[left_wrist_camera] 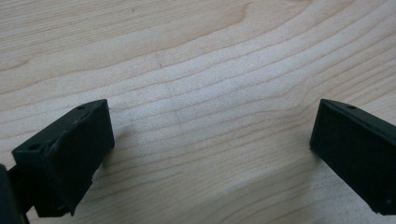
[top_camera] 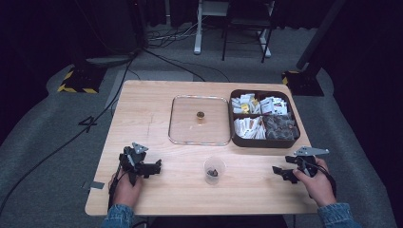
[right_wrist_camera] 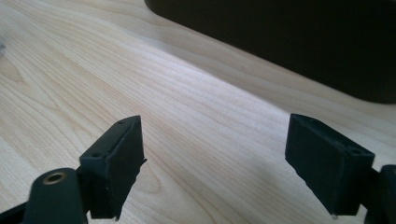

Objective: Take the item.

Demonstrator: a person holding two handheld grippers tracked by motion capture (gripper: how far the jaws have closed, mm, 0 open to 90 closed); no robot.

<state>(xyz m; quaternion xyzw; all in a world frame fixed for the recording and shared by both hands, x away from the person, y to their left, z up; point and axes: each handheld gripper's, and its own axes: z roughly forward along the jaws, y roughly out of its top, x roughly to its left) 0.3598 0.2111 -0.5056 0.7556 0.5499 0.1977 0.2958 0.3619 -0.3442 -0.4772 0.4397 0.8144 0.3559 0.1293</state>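
Note:
A small clear cup (top_camera: 214, 170) with something dark in it stands on the wooden table (top_camera: 152, 109) near the front, between my two grippers. My left gripper (top_camera: 158, 166) rests low at the front left, pointing toward the cup, open with bare wood between its pads (left_wrist_camera: 70, 154). My right gripper (top_camera: 278, 172) sits at the front right, also aimed at the cup and open, nothing between its fingers (right_wrist_camera: 114, 168). The dark wall of the box (right_wrist_camera: 299, 42) rises behind its jaws.
A clear square lid (top_camera: 199, 119) with a small brass knob (top_camera: 200, 115) lies at the table's middle. A dark compartment box (top_camera: 263, 141) of packets and dark pieces stands to its right. Cables, stands and chair legs are on the floor beyond.

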